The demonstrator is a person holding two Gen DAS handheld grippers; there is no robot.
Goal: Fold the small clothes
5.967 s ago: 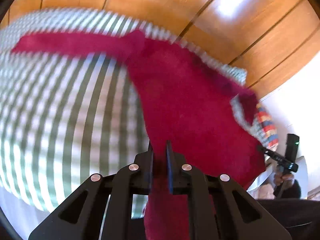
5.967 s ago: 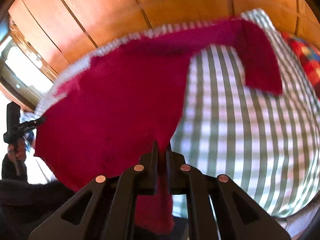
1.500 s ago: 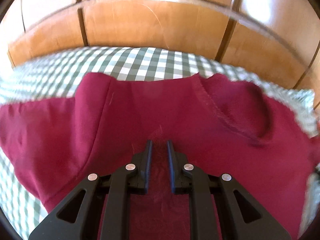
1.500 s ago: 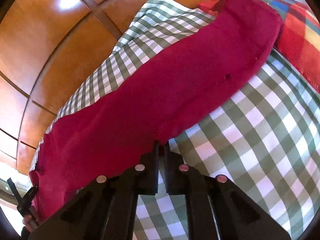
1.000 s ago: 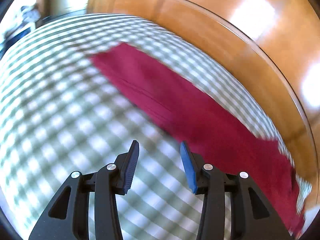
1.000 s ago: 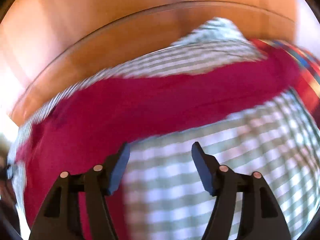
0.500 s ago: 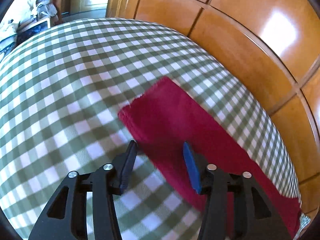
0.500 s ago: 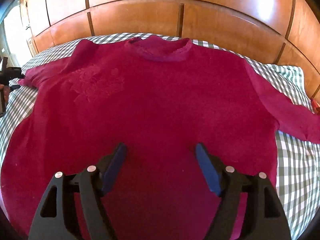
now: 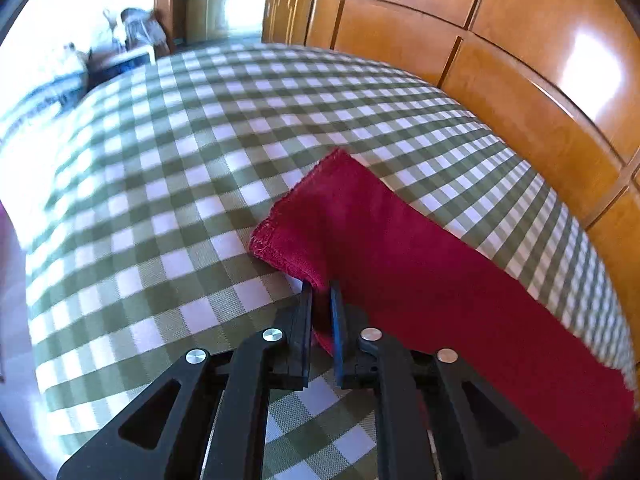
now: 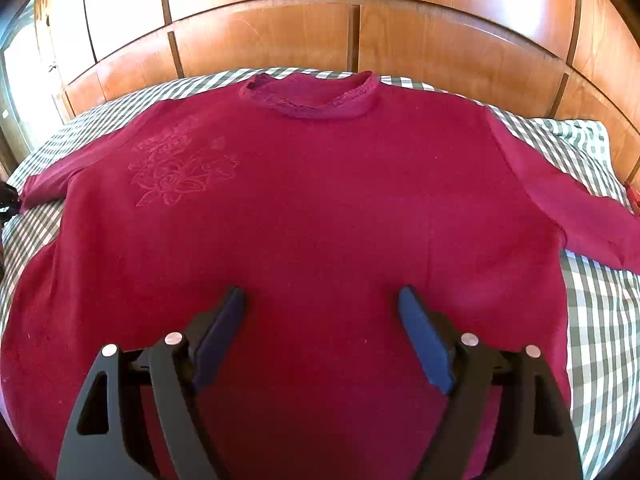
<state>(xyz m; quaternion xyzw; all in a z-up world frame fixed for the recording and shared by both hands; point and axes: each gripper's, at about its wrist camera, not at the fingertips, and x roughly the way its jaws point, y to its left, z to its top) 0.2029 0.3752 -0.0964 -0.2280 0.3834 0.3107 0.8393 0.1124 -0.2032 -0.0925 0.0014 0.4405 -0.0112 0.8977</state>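
Observation:
A dark red sweater (image 10: 320, 200) lies spread flat, front up, on a green-and-white checked bedspread (image 10: 596, 320), its collar (image 10: 312, 96) toward the wooden headboard and both sleeves out to the sides. My right gripper (image 10: 320, 312) is open wide and empty, hovering over the lower body of the sweater. In the left wrist view my left gripper (image 9: 320, 292) is shut on the near corner of the cuff of the left sleeve (image 9: 400, 256), which lies stretched across the bedspread (image 9: 160, 200).
A wooden panelled headboard (image 10: 320, 32) runs behind the bed. In the left wrist view the bed edge drops off at the left, with room furniture and a doorway (image 9: 224, 0) beyond. A red patterned cloth (image 10: 634, 196) peeks in at the right edge.
My left gripper has closed on the sleeve cuff it was open over half a second ago. My right gripper stays open above the sweater body, slightly closer.

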